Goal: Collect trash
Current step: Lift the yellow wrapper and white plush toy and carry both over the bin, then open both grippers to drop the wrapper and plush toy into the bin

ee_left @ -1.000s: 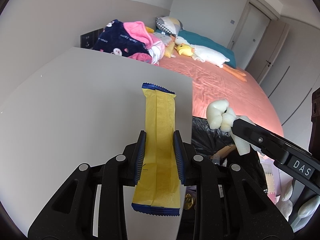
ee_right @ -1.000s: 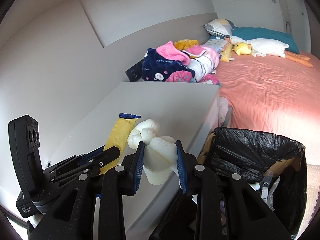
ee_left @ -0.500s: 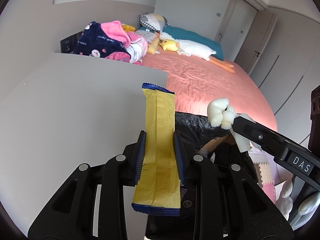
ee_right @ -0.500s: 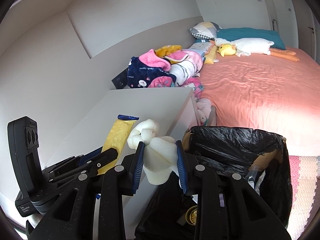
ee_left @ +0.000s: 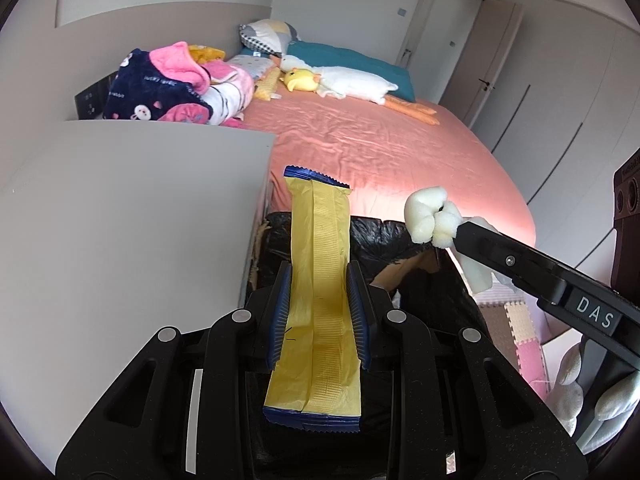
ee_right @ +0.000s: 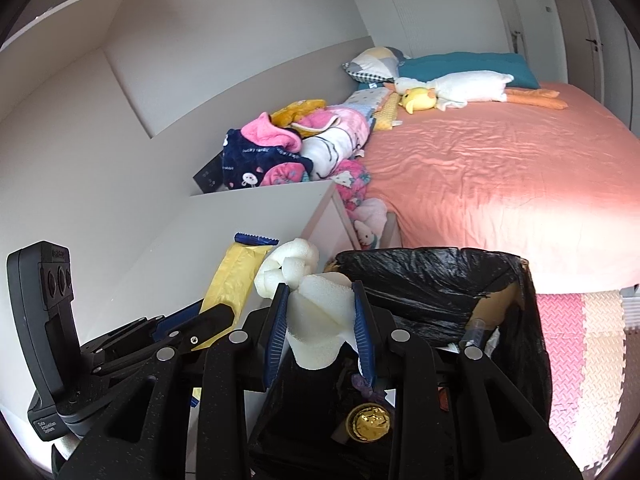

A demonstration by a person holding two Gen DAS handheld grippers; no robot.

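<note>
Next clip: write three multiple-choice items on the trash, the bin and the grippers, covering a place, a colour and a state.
1. Where is the black-lined trash bin?
A. between the white cabinet and the pink bed
B. on the bed
C. on the cabinet

2. What colour is the flat wrapper?
A. red
B. yellow with blue ends
C. green

3. What is the right gripper doing?
A. hanging open
B. clamping a white foam piece
C. holding a bottle

Key: 1 A, the bin stands on the floor between them. 2 B, seen in the left gripper. 3 B, foam fills its jaws.
</note>
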